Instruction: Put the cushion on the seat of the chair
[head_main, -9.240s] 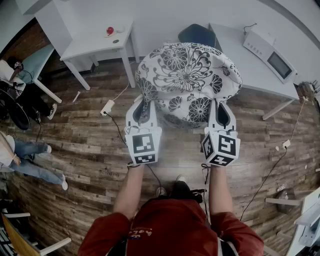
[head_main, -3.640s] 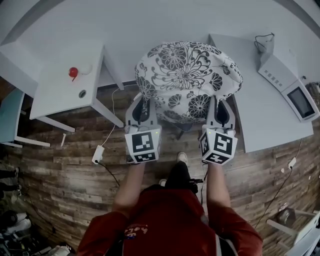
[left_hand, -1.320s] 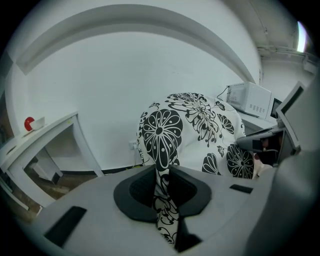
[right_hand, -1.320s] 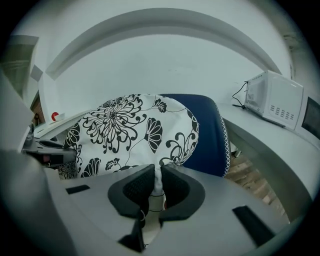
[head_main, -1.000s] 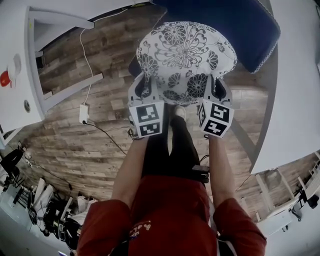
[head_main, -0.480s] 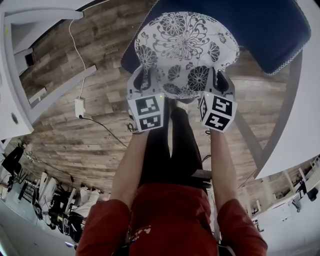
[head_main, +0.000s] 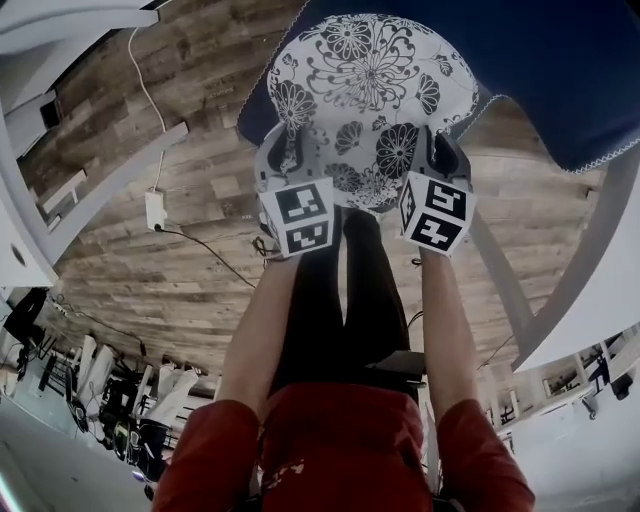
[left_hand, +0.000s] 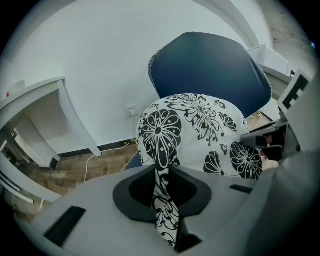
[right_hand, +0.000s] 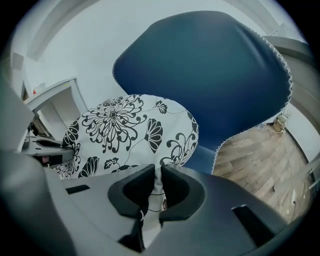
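- The floral cushion (head_main: 370, 80) is held out at 12 o'clock from the person, over the blue chair (head_main: 560, 70)
- The left gripper (left_hand: 161, 175) is clamped on a fold of the cushion's cover; in the left gripper view the patterned cloth is pinched flat between the jaws, with no gap left
- The right gripper (right_hand: 155, 182) is closed in the same way on the white hem of the cushion, the cloth being nipped between its jaws
- In the head view the cushion's near edge is gripped at about 7 o'clock by the left gripper and at about 5 o'clock by the right one
- The chair's backrest (right_hand: 210, 70) is seen behind the cushion, at 12 to 2 o'clock in the right gripper view, and a strip of the seat (right_hand: 202, 156) is seen just under the cushion's right side
- The carrying part is judged to be nearly over, since the cushion is lined up with the seat
- Whether the cushion's underside already rests on the seat cannot be told, because the contact is hidden by the cushion itself
- What is left, as judged from this, is the settling of the cushion flat on the seat and the release of both grips
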